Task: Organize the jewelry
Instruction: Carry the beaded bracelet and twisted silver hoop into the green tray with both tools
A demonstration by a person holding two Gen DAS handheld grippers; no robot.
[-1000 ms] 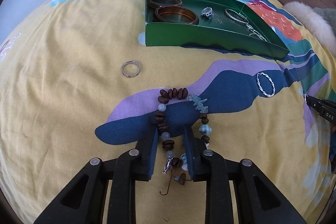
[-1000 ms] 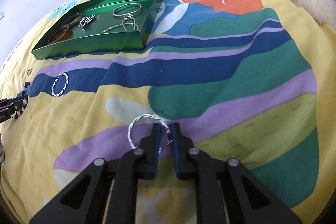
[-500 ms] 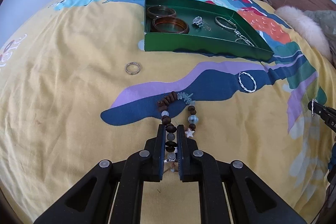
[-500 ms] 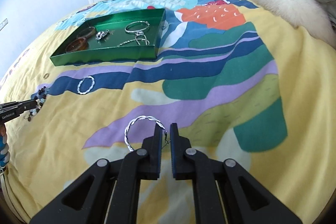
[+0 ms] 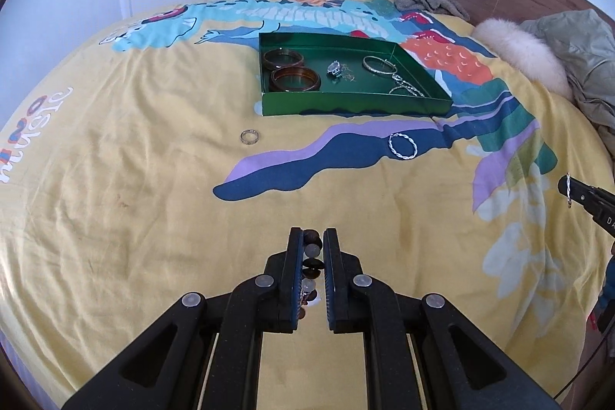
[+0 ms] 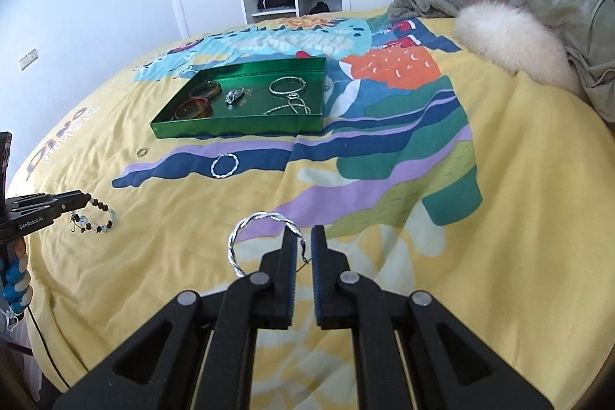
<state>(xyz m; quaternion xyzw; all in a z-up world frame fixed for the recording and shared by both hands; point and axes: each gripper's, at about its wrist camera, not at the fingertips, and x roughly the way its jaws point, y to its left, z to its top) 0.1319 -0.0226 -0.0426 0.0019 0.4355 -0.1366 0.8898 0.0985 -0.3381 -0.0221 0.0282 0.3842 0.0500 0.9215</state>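
1. Left gripper [image 5: 312,237] clamped on the beaded bracelet [image 6: 100,216]; beads seen stacked between the pads, the rest hanging in a loose loop above the bedspread [image 5: 115,179]
2. Right gripper [image 6: 301,237] pinched on the twisted silver bangle [image 6: 261,237] at one edge, the hoop standing out to the left of the fingers, clear of the fabric
3. Bracelet: light, limp, likely to swing and snag by its hook; best kept gripped across several beads, not the cord
4. Bangle: light, stiff, probably slick metal, prone to pivoting in an edge pinch; safer lowered flat
5. Green tray [image 5: 346,104] well ahead, already holding bangles and chains
6. Outside the tray on the bedspread: a second twisted bangle [image 5: 402,146] and a small ring [image 5: 249,136]
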